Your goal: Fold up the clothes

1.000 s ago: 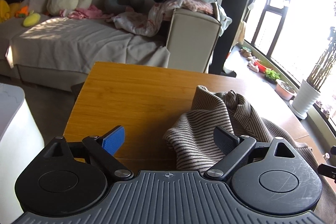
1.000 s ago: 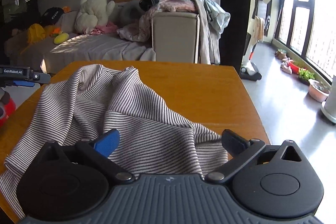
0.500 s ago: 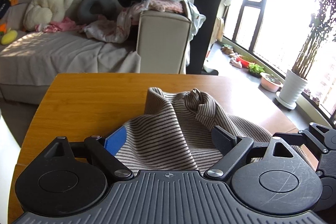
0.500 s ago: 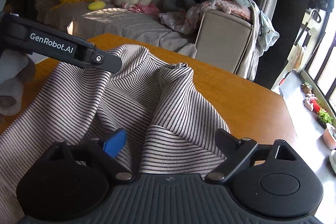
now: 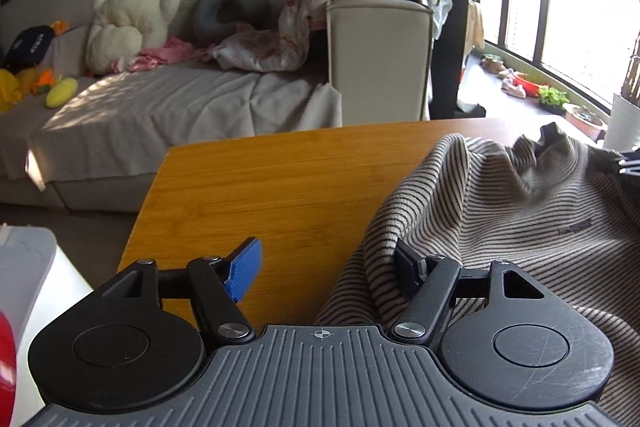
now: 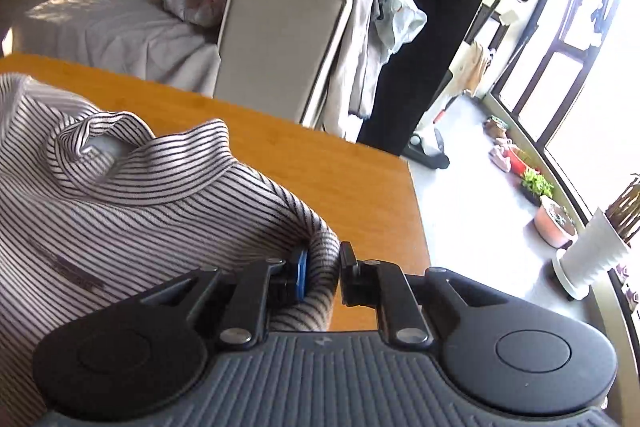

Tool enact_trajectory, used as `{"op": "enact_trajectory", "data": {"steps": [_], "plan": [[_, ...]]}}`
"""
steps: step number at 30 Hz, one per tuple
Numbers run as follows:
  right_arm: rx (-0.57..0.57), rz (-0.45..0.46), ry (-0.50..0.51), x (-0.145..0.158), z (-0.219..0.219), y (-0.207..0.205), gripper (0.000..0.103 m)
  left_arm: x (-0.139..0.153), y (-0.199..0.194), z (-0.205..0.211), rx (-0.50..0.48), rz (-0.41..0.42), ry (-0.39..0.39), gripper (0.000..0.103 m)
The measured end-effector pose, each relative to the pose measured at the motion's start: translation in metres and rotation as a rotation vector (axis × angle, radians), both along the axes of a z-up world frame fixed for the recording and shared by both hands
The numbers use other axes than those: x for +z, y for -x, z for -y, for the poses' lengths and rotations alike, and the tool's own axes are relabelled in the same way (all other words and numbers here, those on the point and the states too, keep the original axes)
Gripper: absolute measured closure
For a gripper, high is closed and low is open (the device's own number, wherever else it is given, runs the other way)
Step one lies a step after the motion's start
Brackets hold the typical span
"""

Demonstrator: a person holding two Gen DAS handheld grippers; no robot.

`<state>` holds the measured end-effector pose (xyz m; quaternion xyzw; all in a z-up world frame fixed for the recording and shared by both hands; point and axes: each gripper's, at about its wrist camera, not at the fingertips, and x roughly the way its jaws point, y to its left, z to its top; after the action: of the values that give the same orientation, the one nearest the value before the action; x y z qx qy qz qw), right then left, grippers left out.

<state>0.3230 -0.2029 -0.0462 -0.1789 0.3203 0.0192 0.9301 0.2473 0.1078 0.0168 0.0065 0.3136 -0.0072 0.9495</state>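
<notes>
Living room; a sofa (image 5: 168, 107) with heaped laundry stands beyond the wooden surface (image 5: 272, 195). A striped garment (image 5: 520, 211) lies bunched on that surface. Left tool (image 5: 326, 269): released, fingers spread wide, its right finger against the garment's edge, bare wood ahead of its left finger. Right tool (image 6: 322, 273): clenched on a rolled fold of the garment, apparently near the shoulder; collar ahead and left.
</notes>
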Motion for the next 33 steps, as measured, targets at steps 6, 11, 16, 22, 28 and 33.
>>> {"op": "enact_trajectory", "data": {"steps": [6, 11, 16, 22, 28, 33], "plan": [[0.049, 0.101, 0.004, 0.043, 0.016, 0.048, 0.059, 0.010, -0.003, -0.008, 0.027, 0.017, 0.027, 0.024], [0.210, 0.095, -0.060, 0.083, 0.032, 0.146, 0.048, 0.024, 0.019, 0.004, -0.015, 0.064, 0.134, 0.011], [0.340, -0.030, -0.224, 0.082, 0.036, 0.237, 0.039, 0.022, 0.046, 0.036, -0.108, 0.104, 0.243, 0.008], [0.384, -0.186, -0.106, 0.021, -0.001, 0.285, 0.043, 0.006, 0.067, 0.065, -0.214, 0.101, 0.274, 0.006], [0.131, -0.010, -0.168, 0.082, 0.062, 0.233, 0.094, 0.011, 0.073, 0.056, -0.222, 0.110, 0.270, 0.004], [-0.197, 0.301, -0.349, 0.192, 0.165, 0.180, 0.094, 0.012, 0.074, 0.044, -0.210, 0.100, 0.270, 0.002]]}}
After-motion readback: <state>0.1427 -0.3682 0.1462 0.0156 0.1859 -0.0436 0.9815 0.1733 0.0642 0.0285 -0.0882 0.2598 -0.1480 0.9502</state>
